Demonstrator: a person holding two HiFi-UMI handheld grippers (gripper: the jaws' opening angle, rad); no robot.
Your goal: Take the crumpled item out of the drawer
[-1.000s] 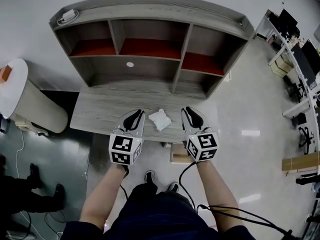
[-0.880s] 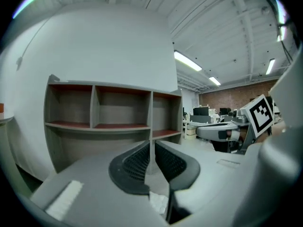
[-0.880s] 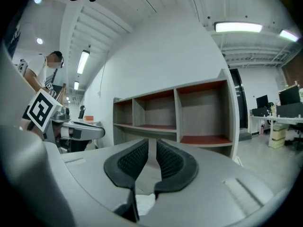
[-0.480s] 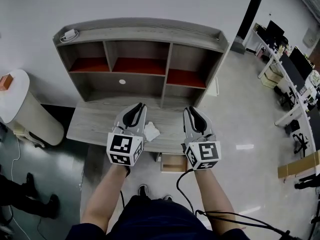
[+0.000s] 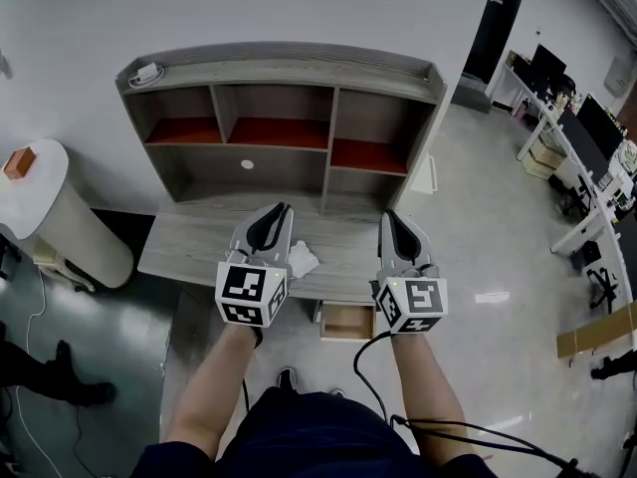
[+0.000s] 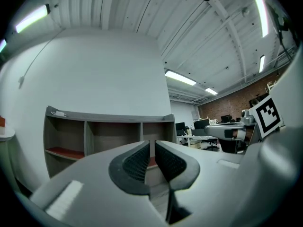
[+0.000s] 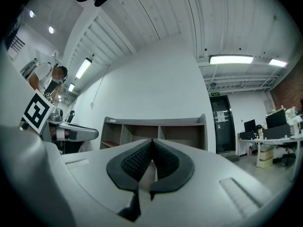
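The crumpled white item point(image 5: 303, 260) lies on the grey desk top point(image 5: 189, 242), just right of my left gripper point(image 5: 282, 210) and partly hidden by it. The small drawer point(image 5: 346, 321) stands pulled out under the desk's front edge. Both grippers hover level above the desk, pointing at the shelf unit. My left gripper point(image 6: 152, 143) shows a narrow slit between its pads, with nothing in it. My right gripper point(image 5: 390, 217) has just been closing; in the right gripper view its pads point(image 7: 142, 157) meet at the tips of the right gripper point(image 7: 152, 141), empty.
A grey shelf unit with red-floored compartments point(image 5: 279, 98) stands on the back of the desk, a white power strip point(image 5: 149, 71) on top. A round white table point(image 5: 30, 182) is at the left, office desks point(image 5: 587, 127) at the right. Someone's feet point(image 5: 40, 376) show at lower left.
Both grippers rose and moved forward over the desk toward the shelves. The right jaws closed on nothing. The crumpled item stayed on the desk.
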